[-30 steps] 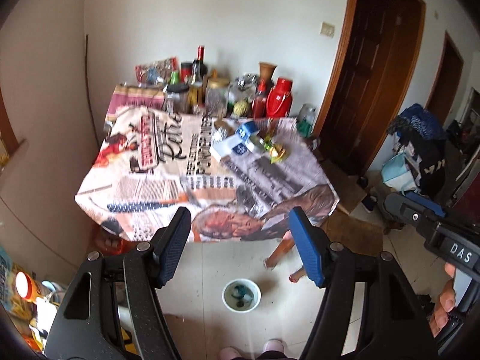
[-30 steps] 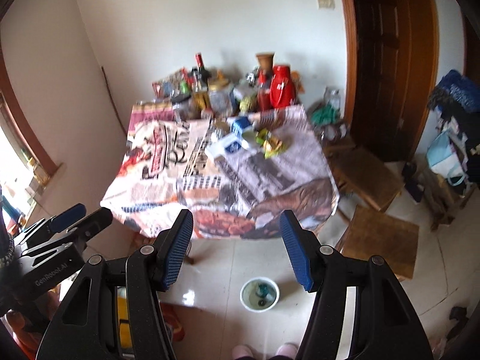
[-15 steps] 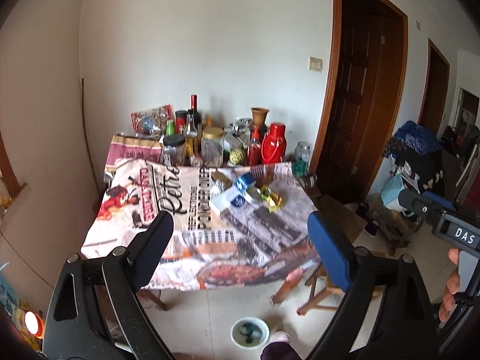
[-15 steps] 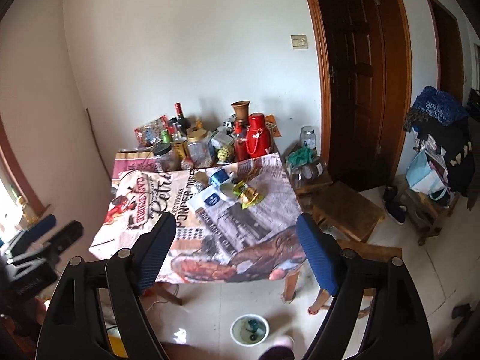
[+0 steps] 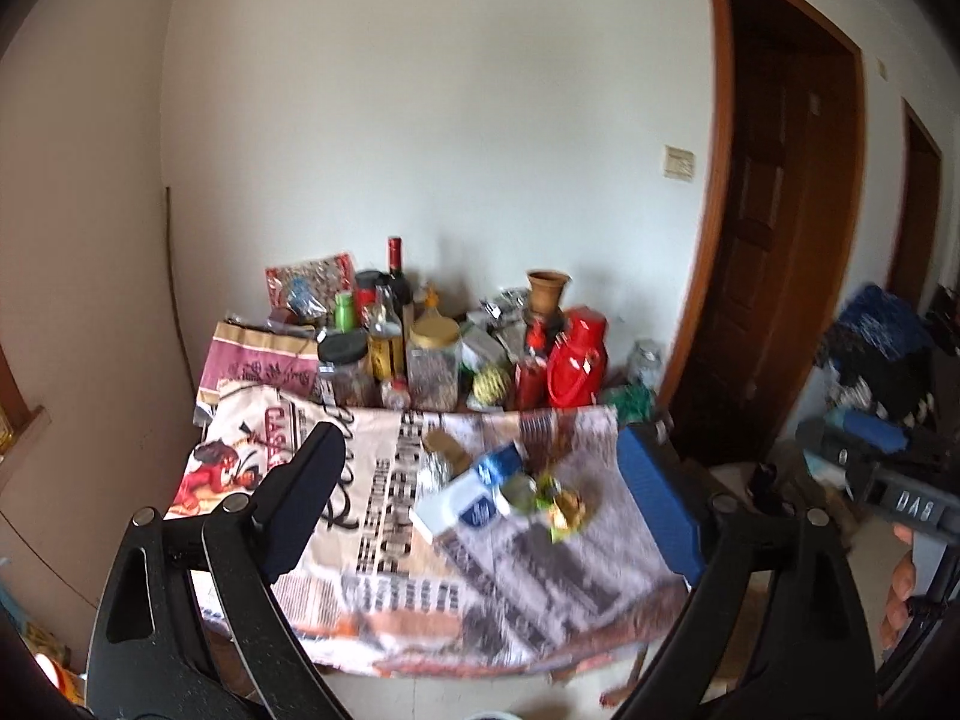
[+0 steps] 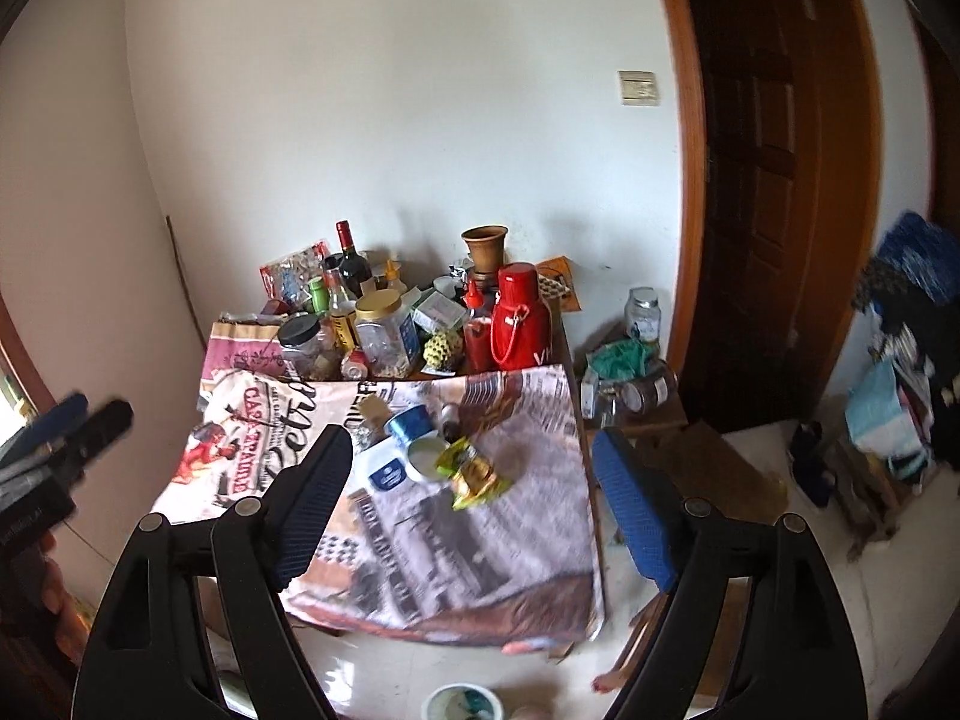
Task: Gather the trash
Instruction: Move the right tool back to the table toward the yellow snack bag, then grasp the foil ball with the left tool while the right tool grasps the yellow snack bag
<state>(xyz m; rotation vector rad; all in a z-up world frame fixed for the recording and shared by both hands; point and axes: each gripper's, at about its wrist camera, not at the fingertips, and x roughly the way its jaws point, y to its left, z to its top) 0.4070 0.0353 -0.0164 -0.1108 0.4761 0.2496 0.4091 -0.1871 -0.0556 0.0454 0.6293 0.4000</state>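
Observation:
A table under a newspaper-print cloth [image 5: 384, 546] [image 6: 456, 546] carries a small heap of trash near its middle. In the heap are a white and blue carton [image 5: 462, 507] [image 6: 384, 471], a blue can [image 6: 409, 420], a white cup [image 6: 427, 455] and a yellow-green wrapper [image 5: 565, 507] [image 6: 474, 474]. My left gripper [image 5: 480, 438] is open and empty, short of the table and aimed at the heap. My right gripper [image 6: 471, 438] is also open and empty, in the air before the table's front edge.
Bottles, jars, a clay vase and a red thermos [image 6: 519, 318] crowd the back of the table by the wall. A low wooden stool [image 6: 636, 396] with jars and a dark door [image 6: 774, 192] are on the right. A bowl [image 6: 462, 705] sits on the floor.
Both grippers' jaws have spread wider. Both hands have risen and come closer to the table, so the trash heap looks bigger and the floor bowl has slid to the lower edge.

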